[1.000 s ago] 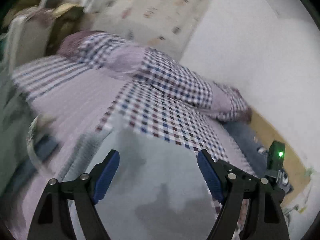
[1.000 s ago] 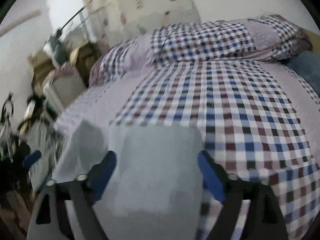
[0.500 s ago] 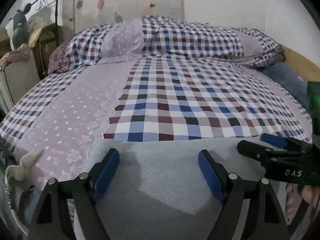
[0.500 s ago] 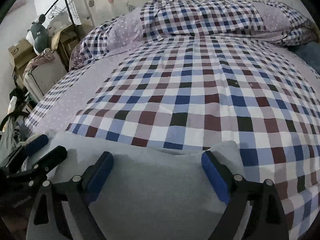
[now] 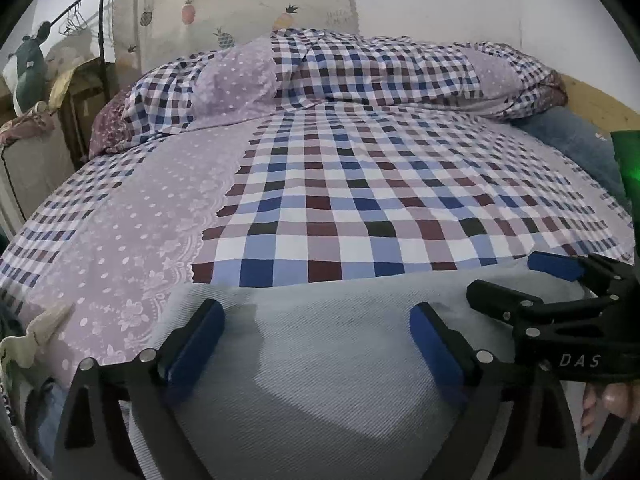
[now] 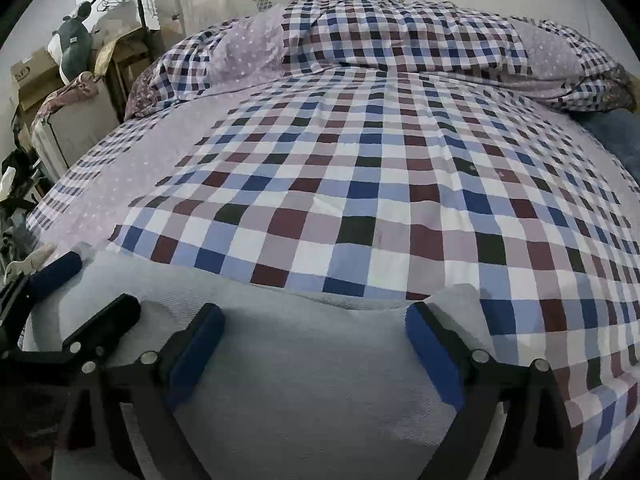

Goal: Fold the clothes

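Both left gripper [image 5: 316, 332] and right gripper [image 6: 314, 336] jaws gape open over grey garment [image 5: 340, 380] on bed [image 5: 360, 200]; a shallow pinch could snag checked sheet or slip.

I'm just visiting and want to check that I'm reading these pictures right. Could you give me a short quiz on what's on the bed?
1. True or false: the left hand-held gripper is open over the grey garment.
2. What pattern covers most of the bedspread? A) stripes B) checks C) plain
3. Fill in: the right hand-held gripper holds ___.

Key: 1 true; 2 B; 3 nothing, since its jaws stand apart above the garment.
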A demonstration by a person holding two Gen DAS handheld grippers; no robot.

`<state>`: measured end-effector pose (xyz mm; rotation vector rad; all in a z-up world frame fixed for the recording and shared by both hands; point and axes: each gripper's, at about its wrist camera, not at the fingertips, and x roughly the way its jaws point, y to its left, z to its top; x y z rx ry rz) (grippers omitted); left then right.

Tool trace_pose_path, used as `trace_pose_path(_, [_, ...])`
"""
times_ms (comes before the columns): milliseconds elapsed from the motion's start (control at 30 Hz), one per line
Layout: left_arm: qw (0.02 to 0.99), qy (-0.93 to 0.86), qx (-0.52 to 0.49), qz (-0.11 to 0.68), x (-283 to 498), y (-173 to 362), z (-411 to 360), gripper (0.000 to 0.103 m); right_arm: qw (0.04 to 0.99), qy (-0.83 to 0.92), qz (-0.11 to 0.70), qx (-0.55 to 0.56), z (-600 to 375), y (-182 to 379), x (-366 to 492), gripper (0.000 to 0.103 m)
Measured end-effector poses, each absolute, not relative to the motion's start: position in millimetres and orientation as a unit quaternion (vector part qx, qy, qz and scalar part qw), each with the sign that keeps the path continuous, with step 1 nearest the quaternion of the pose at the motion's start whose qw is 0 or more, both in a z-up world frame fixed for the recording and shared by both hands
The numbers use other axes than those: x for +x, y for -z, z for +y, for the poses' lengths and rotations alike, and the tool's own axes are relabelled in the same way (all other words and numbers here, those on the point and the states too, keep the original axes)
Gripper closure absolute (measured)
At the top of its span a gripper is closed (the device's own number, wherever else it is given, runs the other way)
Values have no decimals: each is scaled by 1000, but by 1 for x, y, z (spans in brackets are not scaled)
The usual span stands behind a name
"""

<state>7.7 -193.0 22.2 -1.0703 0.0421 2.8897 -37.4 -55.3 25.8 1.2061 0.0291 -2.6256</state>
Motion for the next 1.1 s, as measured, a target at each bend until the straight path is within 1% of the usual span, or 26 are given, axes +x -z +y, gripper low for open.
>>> trace_pose_path(100, [37, -938, -345, 5, 6, -22, -195, 5, 114, 903, 2, 413, -50, -40, -25, 8])
trace_pose_path(200, [36, -938, -346, 8, 7, -23, -195, 5, 120, 907, -21, 404, -40, -61, 8, 8])
trace_pose_path(333, [36, -938, -346, 6, 7, -23, -195, 5, 166, 904, -13, 394, -46, -67, 63, 8])
trace_pose_path(400, [37, -938, -346, 4, 7, -23, -195, 4, 187, 900, 14, 393, -55, -54, 85, 7])
trace_pose_path(433, [37, -938, -346, 3, 8, -23, -195, 4, 179, 903, 42, 387, -62, -45, 92, 7])
trace_pose_path(500, [38, -938, -344, 4, 9, -24, -195, 4, 154, 923, 104, 338, -75, -31, 112, 7])
trace_pose_path(533, [38, -939, -343, 4, 10, -24, -195, 4, 145, 931, 118, 313, -79, -29, 120, 7])
trace_pose_path(600, [38, -939, -342, 4, 11, -24, -195, 4, 134, 936, 124, 300, -83, -27, 124, 7])
trace_pose_path(967, [40, -942, -334, 2, 16, -29, -194, 4, 144, 938, 108, 297, -79, -23, 121, 7])
trace_pose_path(1100, [42, -949, -313, -6, 29, -38, -197, 4, 145, 940, 108, 289, -77, -21, 123, 7])
